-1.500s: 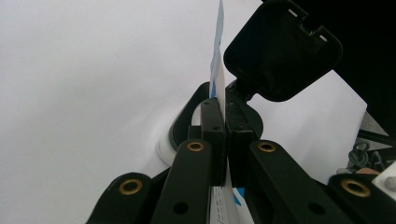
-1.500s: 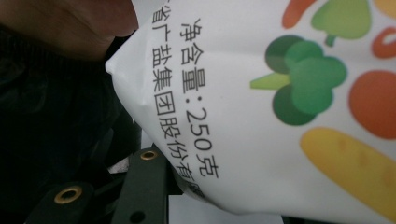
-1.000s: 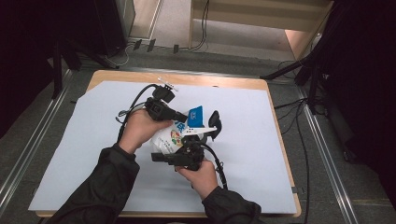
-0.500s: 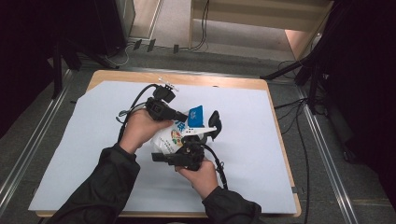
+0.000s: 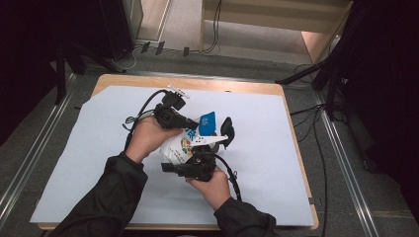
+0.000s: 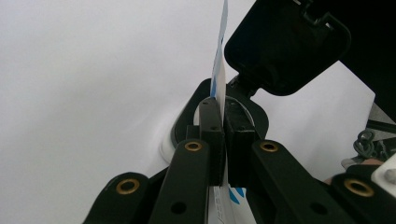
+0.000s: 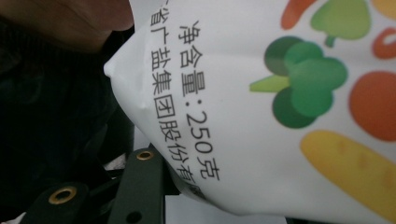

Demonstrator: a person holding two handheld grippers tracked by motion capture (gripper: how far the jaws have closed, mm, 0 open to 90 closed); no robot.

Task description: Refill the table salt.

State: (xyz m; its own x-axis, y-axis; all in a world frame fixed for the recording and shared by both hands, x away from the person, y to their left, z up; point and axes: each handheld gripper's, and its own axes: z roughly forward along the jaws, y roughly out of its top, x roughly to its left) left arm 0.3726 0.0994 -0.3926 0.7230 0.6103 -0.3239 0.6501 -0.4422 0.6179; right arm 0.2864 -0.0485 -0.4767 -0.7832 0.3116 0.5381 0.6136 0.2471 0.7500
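A white bag (image 5: 179,146) printed with vegetables and black characters (image 7: 261,93), with a blue top, is held up over the table's middle. My left gripper (image 5: 193,123) is shut on the bag's thin blue-and-white top edge (image 6: 218,70), its pads (image 6: 211,121) pinching it flat. My right gripper (image 5: 200,154) comes in from below and takes the bag's bulging body. In the right gripper view one black jaw presses the bag's side and the other is hidden behind it.
A white sheet (image 5: 99,163) covers the wooden table (image 5: 222,86). A black paddle-shaped part (image 5: 227,129) stands just right of the bag, close beyond the left jaws (image 6: 285,42). Cables trail from both grippers. Metal rails run along the table's left and right sides.
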